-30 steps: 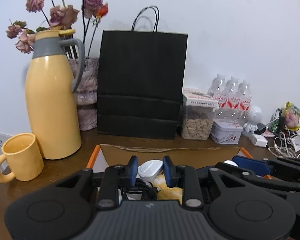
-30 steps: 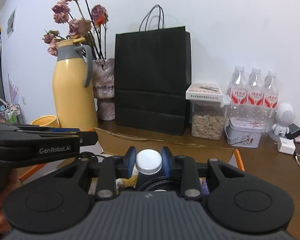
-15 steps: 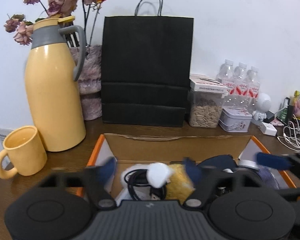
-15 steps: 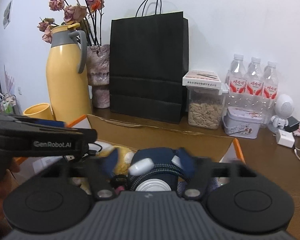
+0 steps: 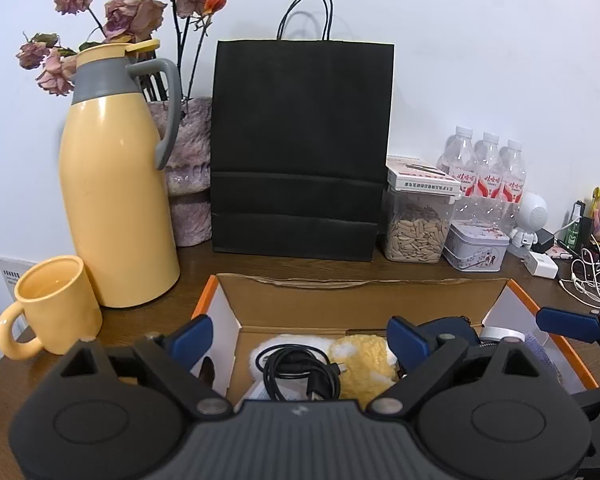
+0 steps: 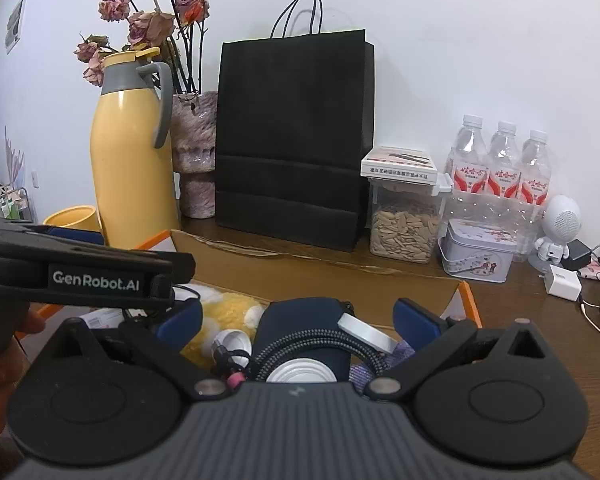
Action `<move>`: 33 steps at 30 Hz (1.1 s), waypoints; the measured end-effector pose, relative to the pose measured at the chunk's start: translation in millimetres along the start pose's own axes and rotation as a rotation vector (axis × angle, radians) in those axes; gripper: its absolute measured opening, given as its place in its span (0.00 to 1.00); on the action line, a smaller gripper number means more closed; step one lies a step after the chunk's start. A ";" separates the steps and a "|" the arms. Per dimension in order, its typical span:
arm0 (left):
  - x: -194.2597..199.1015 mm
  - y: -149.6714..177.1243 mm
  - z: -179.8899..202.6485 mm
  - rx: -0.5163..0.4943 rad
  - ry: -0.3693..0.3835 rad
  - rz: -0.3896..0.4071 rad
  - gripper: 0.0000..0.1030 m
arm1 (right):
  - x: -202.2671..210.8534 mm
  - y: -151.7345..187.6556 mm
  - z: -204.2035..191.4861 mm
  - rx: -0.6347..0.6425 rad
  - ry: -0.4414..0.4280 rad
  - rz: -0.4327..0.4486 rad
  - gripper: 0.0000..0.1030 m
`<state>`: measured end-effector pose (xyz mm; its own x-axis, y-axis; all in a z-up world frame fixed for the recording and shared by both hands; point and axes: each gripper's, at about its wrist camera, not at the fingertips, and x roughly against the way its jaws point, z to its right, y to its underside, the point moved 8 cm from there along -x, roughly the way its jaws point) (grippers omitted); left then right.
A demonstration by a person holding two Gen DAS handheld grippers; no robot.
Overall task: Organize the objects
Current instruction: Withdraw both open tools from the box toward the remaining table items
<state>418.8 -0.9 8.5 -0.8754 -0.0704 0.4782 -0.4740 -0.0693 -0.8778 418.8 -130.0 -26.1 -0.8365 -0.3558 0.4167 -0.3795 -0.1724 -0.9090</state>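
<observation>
Both jaw pairs have just been opening wide, gripping nothing: left gripper (image 5: 300, 334) is hovering over the coiled black cable (image 5: 300, 372), right gripper (image 6: 298, 318) over the navy fabric pouch (image 6: 304, 332), inside the orange-edged cardboard box (image 5: 360, 296).

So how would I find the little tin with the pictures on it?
Start at the big black paper bag standing against the wall. Just right of it is a clear jar of seeds, and the tin sits right of that jar, in front of three water bottles. It is the only low, pale metal box with a lid.
</observation>
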 end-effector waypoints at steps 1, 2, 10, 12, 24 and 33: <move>0.8 0.0 0.0 0.002 0.001 0.001 0.91 | 0.6 0.3 0.2 -0.001 -0.001 0.000 1.00; 1.7 0.1 -0.2 0.004 0.002 0.002 0.91 | 1.2 0.6 0.4 -0.001 -0.001 0.000 1.00; 19.8 -1.2 0.6 0.008 0.005 0.039 0.91 | 18.0 4.7 -0.1 0.007 0.003 0.012 1.00; 26.4 -0.4 0.7 0.009 0.008 0.049 0.91 | 23.6 6.8 -0.2 0.007 0.006 0.013 1.00; 68.3 20.8 1.9 -0.004 0.012 0.058 0.91 | 63.7 27.1 -11.0 0.008 0.014 0.005 1.00; 93.5 46.2 4.1 -0.022 0.017 0.035 0.91 | 93.0 48.9 -13.1 -0.006 0.018 -0.013 1.00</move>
<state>315.5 -14.7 12.8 -0.8928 -0.0559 0.4471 -0.4451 -0.0447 -0.8944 317.2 -159.5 -31.9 -0.8382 -0.3372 0.4287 -0.3931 -0.1713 -0.9034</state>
